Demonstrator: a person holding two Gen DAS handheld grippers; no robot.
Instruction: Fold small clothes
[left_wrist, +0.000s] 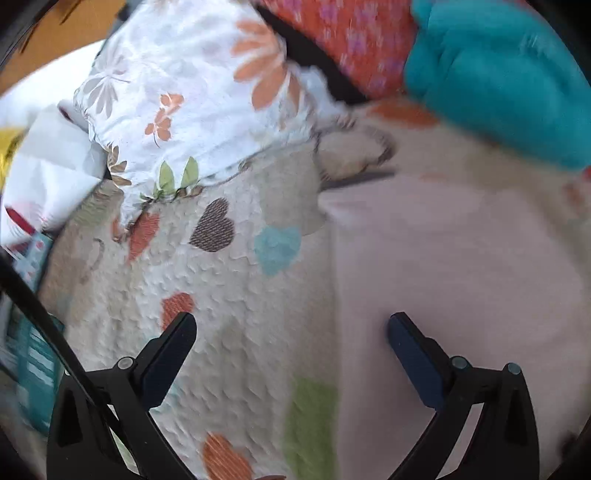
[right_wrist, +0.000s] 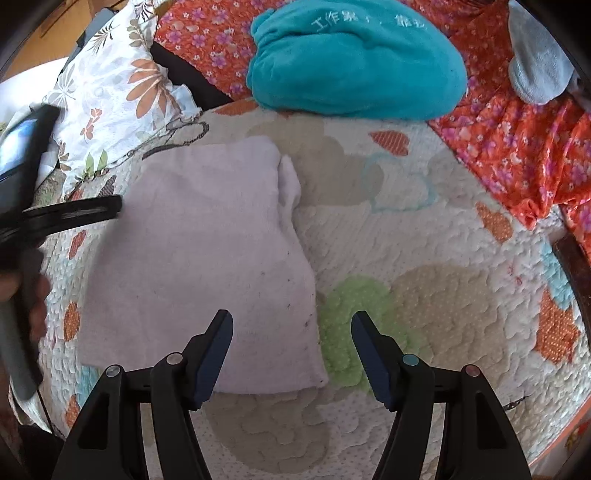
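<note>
A pale pink folded garment (right_wrist: 199, 258) lies flat on the quilted bedspread (right_wrist: 424, 240); in the left wrist view the same pink garment (left_wrist: 461, 277) fills the right half, blurred. My right gripper (right_wrist: 291, 321) hangs open above the garment's near right corner, nothing between its fingers. My left gripper (left_wrist: 291, 323) is open too, straddling the garment's left edge, its right finger over the pink cloth. From the right wrist view the left gripper (right_wrist: 74, 212) shows at the garment's far left edge, held by a hand (right_wrist: 22, 299).
A teal fleece bundle (right_wrist: 354, 62) lies at the back on an orange flowered sheet (right_wrist: 517, 147). A white floral pillow (right_wrist: 118, 103) sits at the back left and a grey sock (right_wrist: 539, 70) at the back right. Papers and a teal box (left_wrist: 33, 350) lie at the bed's left.
</note>
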